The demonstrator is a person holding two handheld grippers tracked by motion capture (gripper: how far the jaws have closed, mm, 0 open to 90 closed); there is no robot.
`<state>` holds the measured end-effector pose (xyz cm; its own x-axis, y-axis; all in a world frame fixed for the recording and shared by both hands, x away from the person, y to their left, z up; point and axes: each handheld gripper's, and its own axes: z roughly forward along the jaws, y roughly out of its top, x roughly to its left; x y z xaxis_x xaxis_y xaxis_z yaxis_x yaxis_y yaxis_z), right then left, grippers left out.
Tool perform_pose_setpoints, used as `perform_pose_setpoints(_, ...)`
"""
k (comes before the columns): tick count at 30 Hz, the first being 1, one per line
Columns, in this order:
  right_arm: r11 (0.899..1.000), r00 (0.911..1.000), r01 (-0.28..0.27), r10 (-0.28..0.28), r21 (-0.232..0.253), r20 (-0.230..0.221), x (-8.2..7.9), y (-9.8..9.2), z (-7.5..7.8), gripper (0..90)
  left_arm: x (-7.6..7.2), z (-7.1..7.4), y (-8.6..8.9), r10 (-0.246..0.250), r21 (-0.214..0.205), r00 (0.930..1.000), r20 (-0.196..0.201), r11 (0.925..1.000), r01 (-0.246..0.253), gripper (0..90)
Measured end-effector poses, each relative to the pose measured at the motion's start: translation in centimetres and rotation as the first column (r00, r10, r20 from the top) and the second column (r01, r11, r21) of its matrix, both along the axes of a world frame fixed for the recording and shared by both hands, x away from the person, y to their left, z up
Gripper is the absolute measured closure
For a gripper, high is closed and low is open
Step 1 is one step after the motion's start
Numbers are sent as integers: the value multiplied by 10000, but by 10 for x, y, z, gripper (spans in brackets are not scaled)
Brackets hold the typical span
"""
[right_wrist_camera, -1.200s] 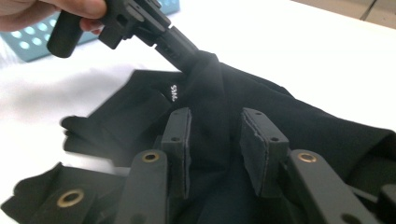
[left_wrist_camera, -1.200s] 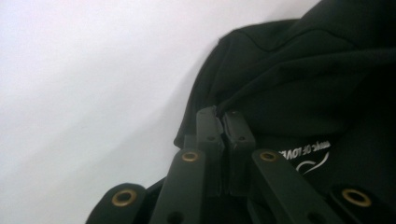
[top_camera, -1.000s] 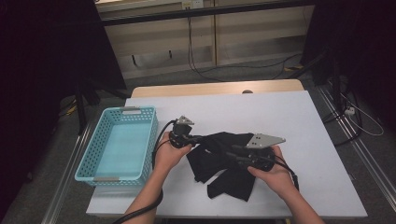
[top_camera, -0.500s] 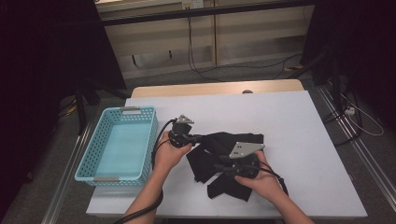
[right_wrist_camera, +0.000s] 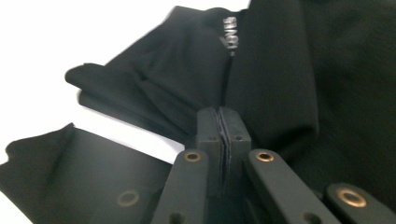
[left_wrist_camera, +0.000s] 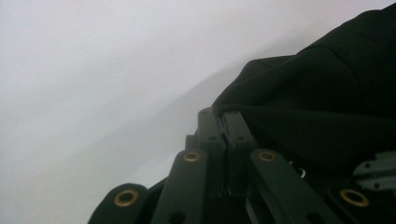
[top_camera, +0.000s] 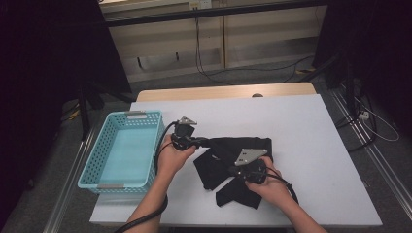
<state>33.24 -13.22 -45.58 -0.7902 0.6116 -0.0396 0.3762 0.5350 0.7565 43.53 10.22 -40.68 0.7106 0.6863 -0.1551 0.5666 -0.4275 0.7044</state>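
A black garment [top_camera: 212, 173] lies crumpled on the white table [top_camera: 306, 131], left of centre. At the garment's upper left corner my left gripper [top_camera: 208, 143] points right, shut on the cloth's edge [left_wrist_camera: 299, 98], with the jaws pressed together [left_wrist_camera: 223, 122]. Over the garment's middle sits my right gripper [top_camera: 232, 171], held in a hand at the front. Its jaws have just been closing. They now meet [right_wrist_camera: 222, 122] on a thin fold of the black cloth [right_wrist_camera: 275, 79], which rises from the tips. A printed label [right_wrist_camera: 230, 29] shows on the cloth beyond.
A light blue plastic basket [top_camera: 92, 161] stands with nothing in it at the table's left edge, close to my left hand. Bare white tabletop stretches to the right and back of the garment. Cables trail from both grippers toward the front edge.
My right hand has slid left and down toward the front, onto the garment's middle, and its jaws have shut. The left hand and its gripper have stayed put.
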Motion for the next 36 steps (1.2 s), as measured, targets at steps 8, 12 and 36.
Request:
perform_pose_setpoints(8,9925,9917,1210,-1217,195,405,5,-37,12,897,5,9,21,424,-185,9990,129,9989,-421,880)
perform_pose_setpoints(12,9780,9752,2084,-2080,25,753,9,-60,16,900,7,13,33,833,-154,9957,411,9965,-828,881)
perform_pose_setpoints(36,9873,9939,1054,-1009,1184,-435,-4,1,6,438,-3,7,21,361,8,9987,361,9993,-361,879)
